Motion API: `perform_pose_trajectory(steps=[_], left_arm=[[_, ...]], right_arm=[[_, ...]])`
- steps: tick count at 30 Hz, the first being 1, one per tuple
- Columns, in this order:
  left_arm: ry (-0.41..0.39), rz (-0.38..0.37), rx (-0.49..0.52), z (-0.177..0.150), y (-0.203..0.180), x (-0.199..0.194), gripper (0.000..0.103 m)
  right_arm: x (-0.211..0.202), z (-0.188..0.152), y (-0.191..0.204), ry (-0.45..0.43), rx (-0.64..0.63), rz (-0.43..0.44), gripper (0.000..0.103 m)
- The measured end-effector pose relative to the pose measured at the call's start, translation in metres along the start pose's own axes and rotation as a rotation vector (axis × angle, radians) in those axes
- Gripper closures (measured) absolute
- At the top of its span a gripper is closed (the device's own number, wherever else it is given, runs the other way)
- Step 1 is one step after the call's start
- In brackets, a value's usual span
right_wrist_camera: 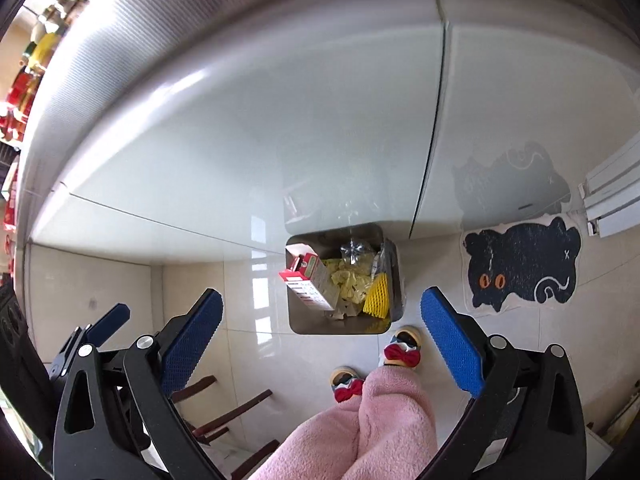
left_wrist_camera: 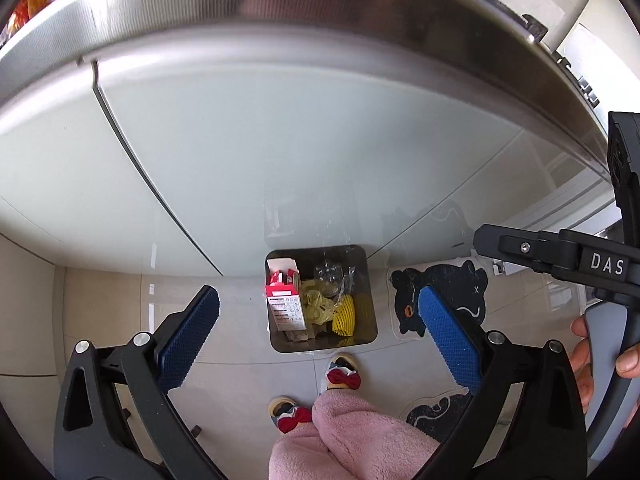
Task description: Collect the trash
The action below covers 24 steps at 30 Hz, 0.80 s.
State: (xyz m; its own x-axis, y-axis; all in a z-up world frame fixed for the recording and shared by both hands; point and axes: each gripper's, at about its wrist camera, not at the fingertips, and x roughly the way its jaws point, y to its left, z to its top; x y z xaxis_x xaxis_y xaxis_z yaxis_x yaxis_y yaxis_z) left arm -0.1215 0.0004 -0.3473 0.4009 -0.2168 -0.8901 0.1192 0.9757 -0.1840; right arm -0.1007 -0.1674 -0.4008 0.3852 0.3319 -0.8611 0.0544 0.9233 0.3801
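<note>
A square metal trash bin (left_wrist_camera: 370,320) (right_wrist_camera: 396,276) stands on the floor against the white cabinet. It holds a red-and-white carton (left_wrist_camera: 285,304) (right_wrist_camera: 310,284), a crumpled yellow bag (left_wrist_camera: 316,300) (right_wrist_camera: 350,288), yellow foam netting (left_wrist_camera: 345,314) (right_wrist_camera: 378,298) and clear plastic wrap (left_wrist_camera: 332,274) (right_wrist_camera: 354,248). My left gripper (left_wrist_camera: 316,330) is open and empty, high above the bin. My right gripper (right_wrist_camera: 318,330) is open and empty too, also above the bin. The right gripper shows in the left view (left_wrist_camera: 560,260), and the left one in the right view (right_wrist_camera: 108,322).
A white cabinet front (left_wrist_camera: 280,160) (right_wrist_camera: 280,140) fills the upper view under a steel counter edge (left_wrist_camera: 320,12). A black cat mat (left_wrist_camera: 436,300) (right_wrist_camera: 524,268) lies right of the bin. The person's pink-clad legs (left_wrist_camera: 352,436) and slippers (right_wrist_camera: 400,350) stand before the bin. Chair legs (right_wrist_camera: 228,412) are lower left.
</note>
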Motion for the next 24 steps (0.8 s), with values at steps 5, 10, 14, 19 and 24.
perform_pose_trajectory(steps=[5,10,14,19,24], left_arm=[[-0.082,0.007,0.003,0.022,-0.016,-0.067,0.008],[-0.168,0.013,0.026,0.045,-0.033,-0.127,0.008],[-0.216,0.004,0.042,0.065,-0.042,-0.166,0.008],[-0.291,0.041,0.043,0.084,-0.052,-0.206,0.008],[-0.37,0.074,0.041,0.096,-0.058,-0.243,0.008]], right_arm=[[-0.067,0.01,0.01,-0.089,-0.051,-0.06,0.003],[-0.128,0.02,0.016,-0.195,-0.065,-0.136,0.003],[-0.169,0.027,0.023,-0.273,-0.065,-0.147,0.003],[-0.215,0.031,0.039,-0.368,-0.096,-0.152,0.003],[-0.254,0.034,0.049,-0.444,-0.126,-0.159,0.003]])
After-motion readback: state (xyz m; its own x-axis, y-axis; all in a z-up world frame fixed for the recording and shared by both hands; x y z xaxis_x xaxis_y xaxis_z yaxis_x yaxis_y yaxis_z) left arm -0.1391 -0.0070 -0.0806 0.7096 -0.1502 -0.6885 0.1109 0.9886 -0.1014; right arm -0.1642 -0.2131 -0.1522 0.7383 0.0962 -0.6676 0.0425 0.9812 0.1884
